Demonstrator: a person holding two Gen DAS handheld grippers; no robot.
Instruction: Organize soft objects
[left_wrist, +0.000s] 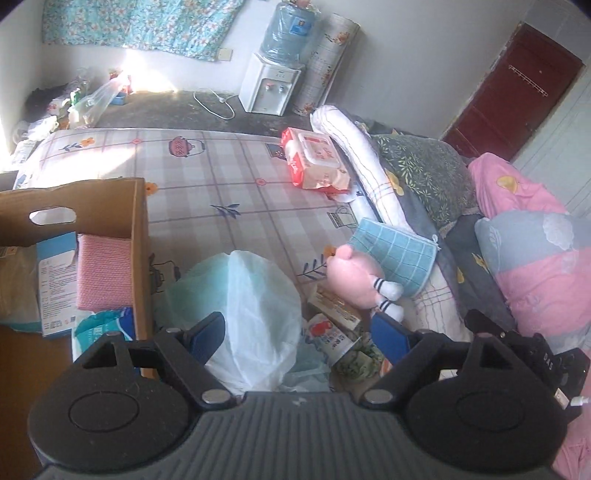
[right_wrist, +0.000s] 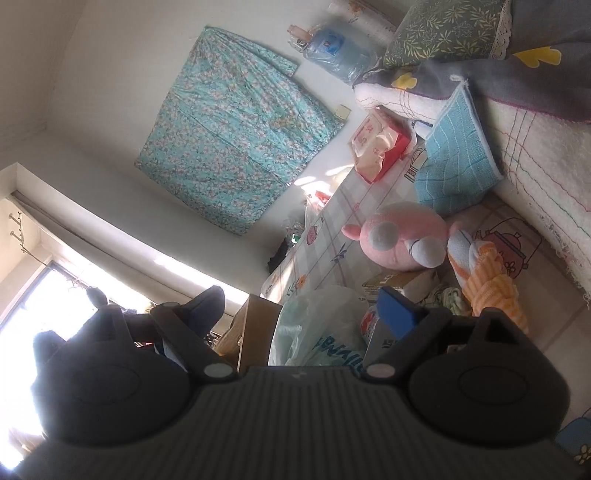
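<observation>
Pink plush toy (left_wrist: 356, 280) lies on the bed (left_wrist: 207, 173) beside the folded blue cloth (left_wrist: 397, 254), near the bedding piled along one edge. Left hand-held gripper (left_wrist: 297, 332) is spread wide, empty, above a white plastic bag (left_wrist: 255, 310). Right hand-held gripper (right_wrist: 301, 306) is likewise wide and empty. Cardboard box (left_wrist: 138, 236) stands beside the bag.

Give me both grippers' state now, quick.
Left gripper: open, holding nothing; a plastic bag lies below its jaws.
Right gripper: open, holding nothing.
</observation>
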